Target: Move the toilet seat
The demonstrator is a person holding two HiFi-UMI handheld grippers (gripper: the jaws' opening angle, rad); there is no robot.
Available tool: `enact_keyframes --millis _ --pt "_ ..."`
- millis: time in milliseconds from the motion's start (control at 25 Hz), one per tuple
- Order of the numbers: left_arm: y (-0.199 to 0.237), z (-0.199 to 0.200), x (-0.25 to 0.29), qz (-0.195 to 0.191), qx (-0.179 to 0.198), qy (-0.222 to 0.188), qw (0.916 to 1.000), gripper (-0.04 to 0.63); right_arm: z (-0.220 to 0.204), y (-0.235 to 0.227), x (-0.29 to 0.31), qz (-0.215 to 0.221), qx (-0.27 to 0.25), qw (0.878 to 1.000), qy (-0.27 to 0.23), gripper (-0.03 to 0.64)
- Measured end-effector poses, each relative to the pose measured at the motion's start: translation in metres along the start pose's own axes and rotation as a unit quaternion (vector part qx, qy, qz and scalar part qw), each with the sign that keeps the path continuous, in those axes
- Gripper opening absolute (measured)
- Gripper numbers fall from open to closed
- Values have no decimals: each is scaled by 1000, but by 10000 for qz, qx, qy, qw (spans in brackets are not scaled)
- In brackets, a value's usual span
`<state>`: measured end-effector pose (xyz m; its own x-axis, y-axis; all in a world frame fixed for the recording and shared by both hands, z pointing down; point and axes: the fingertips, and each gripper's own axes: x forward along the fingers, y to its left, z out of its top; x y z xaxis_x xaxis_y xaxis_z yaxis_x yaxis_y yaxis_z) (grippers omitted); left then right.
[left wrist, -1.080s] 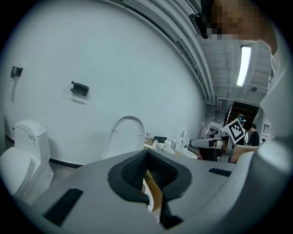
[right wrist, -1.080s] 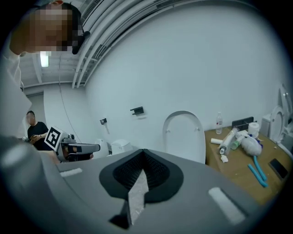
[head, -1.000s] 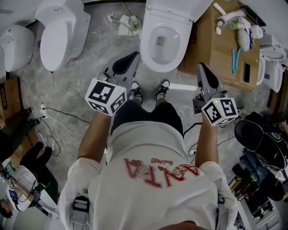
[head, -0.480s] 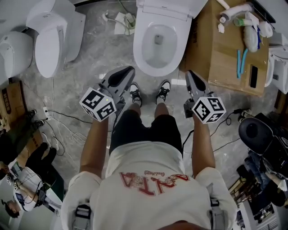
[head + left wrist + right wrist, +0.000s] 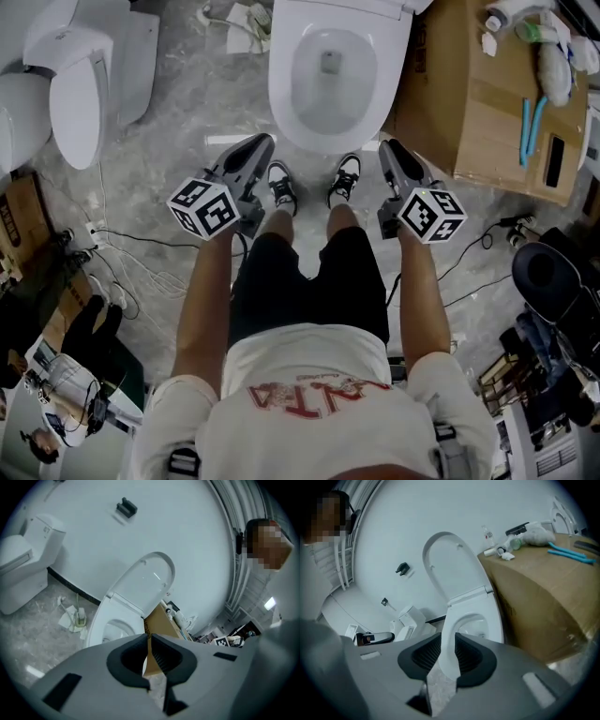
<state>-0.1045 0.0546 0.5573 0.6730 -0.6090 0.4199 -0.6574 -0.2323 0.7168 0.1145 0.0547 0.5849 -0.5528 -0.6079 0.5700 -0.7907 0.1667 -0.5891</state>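
grey floor (image 5: 187, 103); toilet seat (image 5: 280, 94) ahead of left claw (image 5: 262, 141) (shut) and right claw (image 5: 389, 146), just opening, empty.

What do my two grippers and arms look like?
The left gripper and right gripper are grey plastic, each with black ribbed pads and a white cube of black square markers. Sleeves are short, on a white T-shirt with red print. The right gripper's tongs have just been opening, nothing between them.

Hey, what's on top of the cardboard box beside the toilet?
Two blue sticks, a flat black thing and some white bottles. The box's far edge runs out of frame, so more may lie there.
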Motion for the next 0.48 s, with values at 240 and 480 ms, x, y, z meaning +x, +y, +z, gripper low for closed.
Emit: enact_keyframes --millis 240,480 --pt "51 -33 20 243 -612 -43 9978 12 -51 -46 48 -176 493 9982 302 145" --pt "91 -70 38 272 -1012 317 9940 98 -80 -84 74 -469 972 9935 374 152"
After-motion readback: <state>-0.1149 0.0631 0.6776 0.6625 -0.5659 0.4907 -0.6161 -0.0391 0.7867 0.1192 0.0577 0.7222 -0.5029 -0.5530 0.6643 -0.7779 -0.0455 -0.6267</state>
